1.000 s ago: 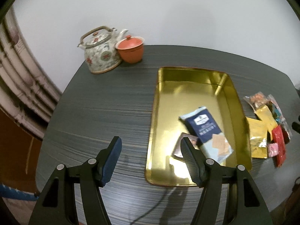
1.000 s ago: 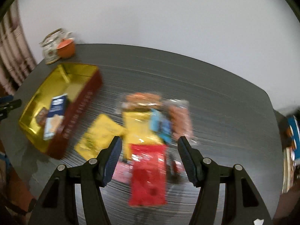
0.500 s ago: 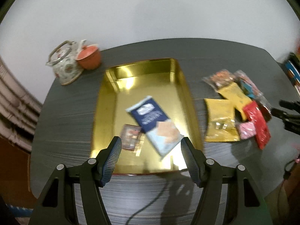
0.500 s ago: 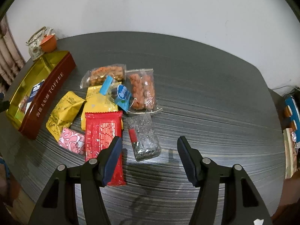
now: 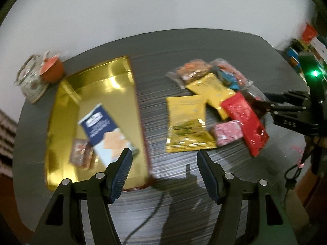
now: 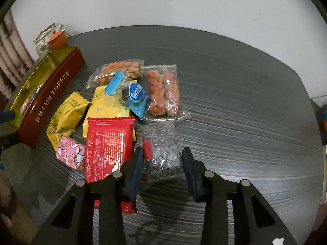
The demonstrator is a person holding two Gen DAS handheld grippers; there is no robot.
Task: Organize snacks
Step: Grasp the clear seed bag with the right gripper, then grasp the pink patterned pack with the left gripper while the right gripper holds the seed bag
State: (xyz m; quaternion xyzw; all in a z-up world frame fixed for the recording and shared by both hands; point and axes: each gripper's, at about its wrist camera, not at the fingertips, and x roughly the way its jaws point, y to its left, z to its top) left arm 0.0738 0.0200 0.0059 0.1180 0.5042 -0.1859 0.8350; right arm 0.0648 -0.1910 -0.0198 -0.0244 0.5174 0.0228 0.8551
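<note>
1. Black speckled plastic lies nearest the right-wrist camera: a dark seed-like packet (image 6: 161,147) with a small red tab, flat on the grey table (image 6: 235,102). The right gripper (image 6: 161,163) has clenched on its near end, a pad pressing each long side. I judge this to be the picking step for this snack.

2. Just left of that grip lies a red packet (image 6: 106,149), its edge beside the left pad, with a pink packet (image 6: 69,153) touching it further left. The lift should go straight up so the red one is not dragged along.

3. Beyond these the rest of the pile overlaps: two yellow packets (image 6: 65,114), a blue wrapper (image 6: 134,96) on top, and a clear bag of orange pieces (image 6: 163,89).

4. The left gripper (image 5: 163,167) hangs released above bare table between the pile and the tin, with nothing between its pads.

5. Left of the pile stands the toffee tin (image 6: 51,94), red outside and gold inside. A blue cracker packet (image 5: 104,126) and a small brown packet (image 5: 81,155) already lie in it, so the sorting looks early, with most snacks outside.

6. The next move calls for carrying the dark packet over the tin's red wall and releasing it on open gold floor.

7. Farthest off, a patterned teapot (image 6: 44,40) and an orange cup (image 6: 58,38) stand behind the tin.
</note>
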